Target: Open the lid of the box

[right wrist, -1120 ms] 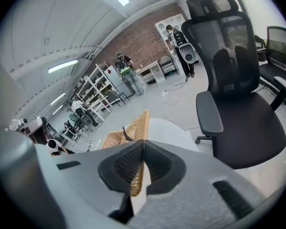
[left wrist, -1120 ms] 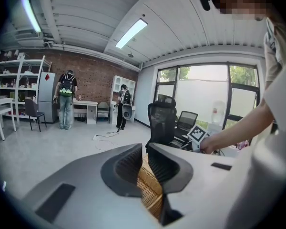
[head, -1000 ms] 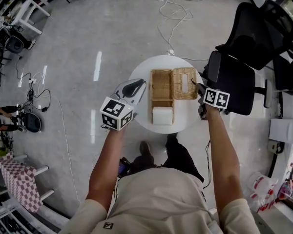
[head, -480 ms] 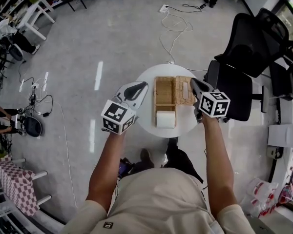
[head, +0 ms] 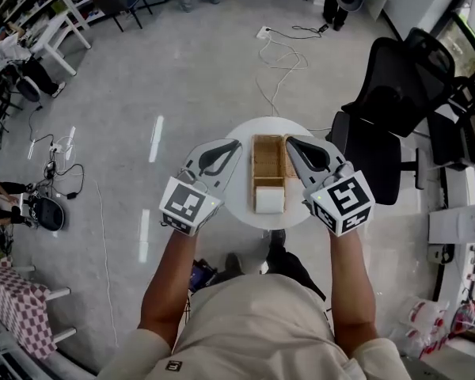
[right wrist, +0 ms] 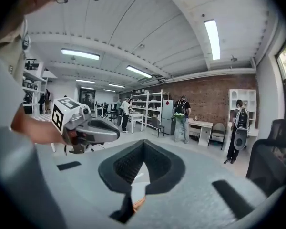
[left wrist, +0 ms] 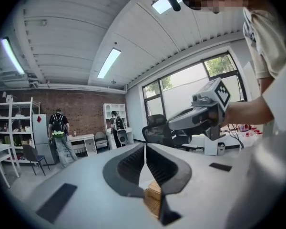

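Observation:
The open wicker box stands on a small round white table, with a white block in its near end. Its lid lies to the right of the box, almost wholly hidden under my right gripper. My left gripper is held high above the table's left side, shut and empty. My right gripper hovers high over the box's right side, also shut with nothing between its jaws. In the left gripper view the closed jaws point into the room, and a bit of wicker shows below them. In the right gripper view the jaws meet.
Black office chairs stand just right of the table. A white cable runs across the grey floor behind it. The person's feet are under the table's near edge. People stand at desks far off.
Both grippers have risen from table height toward the head camera. The right one left the lid's far right side, moved left over it and closed its jaws.

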Action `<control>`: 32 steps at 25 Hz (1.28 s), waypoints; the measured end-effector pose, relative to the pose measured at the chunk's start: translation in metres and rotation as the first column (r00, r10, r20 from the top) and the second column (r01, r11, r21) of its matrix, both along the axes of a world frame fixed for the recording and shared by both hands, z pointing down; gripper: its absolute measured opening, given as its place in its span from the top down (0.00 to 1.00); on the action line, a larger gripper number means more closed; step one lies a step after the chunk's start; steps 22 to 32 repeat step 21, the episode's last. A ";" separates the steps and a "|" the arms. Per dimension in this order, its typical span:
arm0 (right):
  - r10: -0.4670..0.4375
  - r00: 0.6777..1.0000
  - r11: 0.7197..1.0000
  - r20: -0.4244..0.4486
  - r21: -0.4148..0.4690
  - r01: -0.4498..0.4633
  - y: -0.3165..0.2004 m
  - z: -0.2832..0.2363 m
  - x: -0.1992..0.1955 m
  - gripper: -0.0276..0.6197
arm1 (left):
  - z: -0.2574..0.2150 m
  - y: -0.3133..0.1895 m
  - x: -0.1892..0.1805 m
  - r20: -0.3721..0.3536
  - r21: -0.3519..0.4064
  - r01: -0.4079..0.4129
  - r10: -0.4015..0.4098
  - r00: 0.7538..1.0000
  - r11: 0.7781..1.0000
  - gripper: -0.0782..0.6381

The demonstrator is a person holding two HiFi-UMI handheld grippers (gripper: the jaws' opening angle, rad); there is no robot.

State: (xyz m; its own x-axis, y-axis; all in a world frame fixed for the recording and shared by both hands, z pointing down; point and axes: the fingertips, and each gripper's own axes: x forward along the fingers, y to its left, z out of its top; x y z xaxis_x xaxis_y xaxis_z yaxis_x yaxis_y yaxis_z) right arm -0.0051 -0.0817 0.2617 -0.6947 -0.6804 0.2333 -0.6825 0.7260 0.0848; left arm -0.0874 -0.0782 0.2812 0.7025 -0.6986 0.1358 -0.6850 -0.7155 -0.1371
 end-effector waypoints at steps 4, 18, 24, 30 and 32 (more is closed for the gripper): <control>-0.022 1.000 0.999 -0.020 0.023 0.022 0.021 -0.015 -0.012 0.97 | -0.017 0.014 -0.005 -0.002 0.058 -0.009 0.009 1.000 0.998 0.87; -0.006 0.999 0.999 -0.041 0.052 0.008 0.048 -0.037 -0.032 0.97 | -0.029 0.039 -0.024 -0.018 0.086 -0.040 0.042 0.999 0.995 0.87; 0.000 0.999 0.999 -0.042 0.050 0.002 0.050 -0.037 -0.035 0.97 | -0.030 0.040 -0.027 -0.021 0.085 -0.044 0.046 0.999 0.995 0.87; 0.000 0.999 0.999 -0.042 0.050 0.002 0.050 -0.037 -0.035 0.97 | -0.030 0.040 -0.027 -0.021 0.085 -0.044 0.046 0.999 0.995 0.87; 0.000 0.999 0.999 -0.042 0.050 0.002 0.050 -0.037 -0.035 0.97 | -0.030 0.040 -0.027 -0.021 0.085 -0.044 0.046 0.999 0.995 0.87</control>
